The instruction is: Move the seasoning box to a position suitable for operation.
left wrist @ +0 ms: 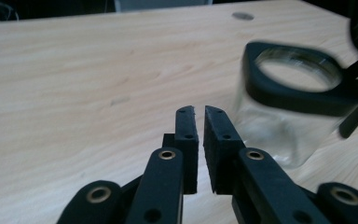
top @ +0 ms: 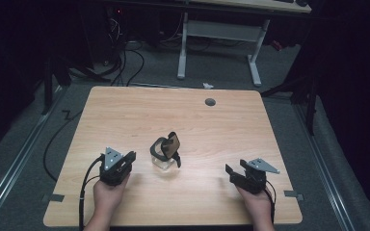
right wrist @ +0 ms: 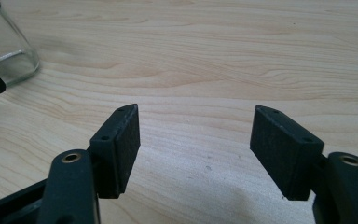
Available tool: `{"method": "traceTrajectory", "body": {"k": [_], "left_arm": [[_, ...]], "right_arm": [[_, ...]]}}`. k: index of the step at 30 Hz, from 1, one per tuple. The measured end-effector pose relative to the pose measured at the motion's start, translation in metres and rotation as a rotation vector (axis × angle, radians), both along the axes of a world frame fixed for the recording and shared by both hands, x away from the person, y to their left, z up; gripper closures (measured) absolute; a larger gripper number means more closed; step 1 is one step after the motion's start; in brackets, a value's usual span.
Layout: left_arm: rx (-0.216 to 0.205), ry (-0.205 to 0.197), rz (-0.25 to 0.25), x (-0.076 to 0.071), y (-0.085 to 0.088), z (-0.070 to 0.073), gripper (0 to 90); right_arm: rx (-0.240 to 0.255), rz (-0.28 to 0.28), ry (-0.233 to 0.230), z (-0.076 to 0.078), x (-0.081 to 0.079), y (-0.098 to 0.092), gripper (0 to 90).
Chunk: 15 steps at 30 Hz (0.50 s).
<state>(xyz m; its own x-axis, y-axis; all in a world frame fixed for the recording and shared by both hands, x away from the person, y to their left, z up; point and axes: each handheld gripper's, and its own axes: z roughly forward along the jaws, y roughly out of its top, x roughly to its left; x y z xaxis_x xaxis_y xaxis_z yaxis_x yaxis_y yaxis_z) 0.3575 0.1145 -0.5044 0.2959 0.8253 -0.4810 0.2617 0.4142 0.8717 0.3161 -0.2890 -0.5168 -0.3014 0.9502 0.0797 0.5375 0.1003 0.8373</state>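
Here the wooden worktop [top: 125, 120] carries a small clear glass jar [top: 164, 161] with a black rim and a hinged lid [top: 173, 143] tipped up and open; it stands upright near the middle, between the two hands. The left tool [top: 126, 161] rests on the worktop just left of the jar, apart from it, its jaws pressed nearly together with a thin slit between them and nothing in them. The right tool [top: 234, 174] lies well apart to the jar's right, jaws spread wide and empty. A grey round grommet [top: 210, 102] sits near the far edge.
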Motion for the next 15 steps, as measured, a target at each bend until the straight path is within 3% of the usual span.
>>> {"method": "traceTrajectory", "body": {"k": [7, 9, 12, 15], "left_arm": [[0.008, 0.010, 0.004, 0.006, 0.003, -0.006, 87.1], [0.026, 0.015, -0.001, 0.011, 0.001, -0.007, 90.0], [0.020, 0.027, -0.013, 0.021, -0.004, -0.010, 90.0], [0.030, 0.036, -0.021, 0.030, -0.011, -0.013, 90.0]], "right_arm": [[0.004, -0.001, 0.001, -0.001, -0.002, -0.001, 35.0], [0.005, -0.001, 0.001, -0.001, -0.002, -0.002, 35.1], [0.010, 0.016, 0.008, -0.002, -0.002, 0.000, 36.2], [0.011, 0.049, 0.005, -0.002, -0.003, 0.002, 43.1]]}}
